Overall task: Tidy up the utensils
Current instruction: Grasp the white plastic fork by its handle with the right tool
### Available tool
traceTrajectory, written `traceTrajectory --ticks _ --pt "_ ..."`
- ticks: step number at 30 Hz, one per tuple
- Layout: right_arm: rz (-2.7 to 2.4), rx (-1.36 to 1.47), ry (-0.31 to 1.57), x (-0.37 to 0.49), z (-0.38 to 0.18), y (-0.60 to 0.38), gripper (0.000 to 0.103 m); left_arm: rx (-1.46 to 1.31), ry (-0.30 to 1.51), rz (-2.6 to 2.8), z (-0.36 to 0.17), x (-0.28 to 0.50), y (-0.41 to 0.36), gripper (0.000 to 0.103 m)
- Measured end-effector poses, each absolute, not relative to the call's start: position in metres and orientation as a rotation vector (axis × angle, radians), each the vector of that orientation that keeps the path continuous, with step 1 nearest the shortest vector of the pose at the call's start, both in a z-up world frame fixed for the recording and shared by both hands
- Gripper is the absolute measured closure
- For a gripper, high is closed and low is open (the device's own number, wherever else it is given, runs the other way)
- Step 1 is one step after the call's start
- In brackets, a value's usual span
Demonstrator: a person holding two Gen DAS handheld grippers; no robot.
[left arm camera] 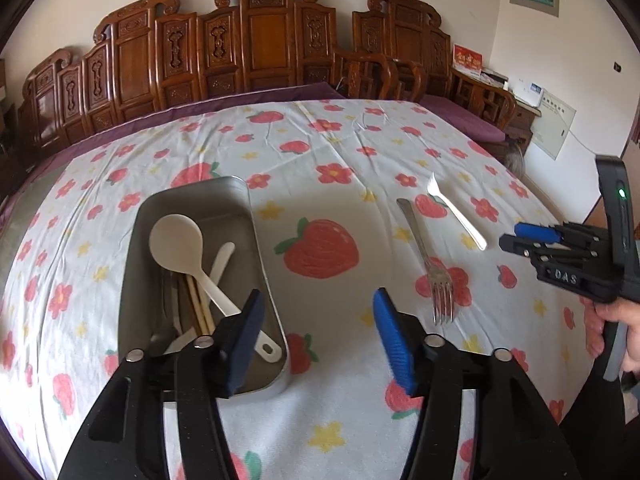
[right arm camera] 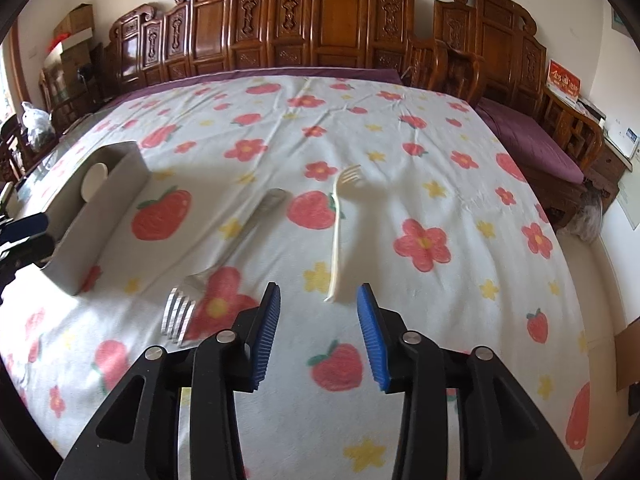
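Observation:
A metal tray [left arm camera: 234, 216] on the strawberry-print cloth holds a white spoon [left arm camera: 178, 246], chopsticks [left arm camera: 198, 300] and other utensils. My left gripper [left arm camera: 320, 322] hangs open just right of the tray's near end, its left finger over the rim, with nothing between the pads. A metal fork [left arm camera: 426, 254] and a white plastic fork [left arm camera: 456, 216] lie on the cloth to the right. My right gripper [right arm camera: 318, 316] stands open with nothing in it. The white plastic fork's [right arm camera: 335, 236] handle end lies just ahead of its gap, and the metal fork [right arm camera: 224, 256] lies to its left.
The tray [right arm camera: 104, 216] sits at the left in the right wrist view. A carved wooden bench [right arm camera: 320, 28] with purple cushions runs behind the table. A hand [left arm camera: 612, 320] holds the right gripper [left arm camera: 518, 240] at the right edge of the left wrist view.

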State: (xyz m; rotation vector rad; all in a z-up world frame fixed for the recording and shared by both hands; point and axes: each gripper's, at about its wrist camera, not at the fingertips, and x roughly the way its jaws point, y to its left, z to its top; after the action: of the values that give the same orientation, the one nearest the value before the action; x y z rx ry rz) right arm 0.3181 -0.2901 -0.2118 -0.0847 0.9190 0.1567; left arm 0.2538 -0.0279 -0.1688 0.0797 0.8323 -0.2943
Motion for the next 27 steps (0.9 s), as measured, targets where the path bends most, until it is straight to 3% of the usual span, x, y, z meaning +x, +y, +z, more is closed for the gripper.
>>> traceTrajectory --ticks 5,15,21,23,27 --pt "0.158 -0.096 0.946 0.342 -0.223 -0.292 0.060 0.091 0.825 -0.291 -0.172 0.253 -0.034 0.025" --pt "0.162 -0.140 1.003 0.388 -0.247 -0.282 0.060 0.093 0.828 -0.296 -0.177 0.253 -0.038 0.021" --pt "0.154 -0.155 1.021 0.399 -0.253 -0.277 0.074 0.103 0.828 -0.301 -0.179 0.251 -0.042 0.021" --pt "0.158 -0.164 1.023 0.398 -0.253 -0.275 0.098 0.106 0.831 -0.304 -0.180 0.250 -0.045 0.021" --pt "0.153 -0.189 1.016 0.387 -0.251 -0.275 0.098 0.120 0.832 -0.305 -0.182 0.248 -0.050 0.021"
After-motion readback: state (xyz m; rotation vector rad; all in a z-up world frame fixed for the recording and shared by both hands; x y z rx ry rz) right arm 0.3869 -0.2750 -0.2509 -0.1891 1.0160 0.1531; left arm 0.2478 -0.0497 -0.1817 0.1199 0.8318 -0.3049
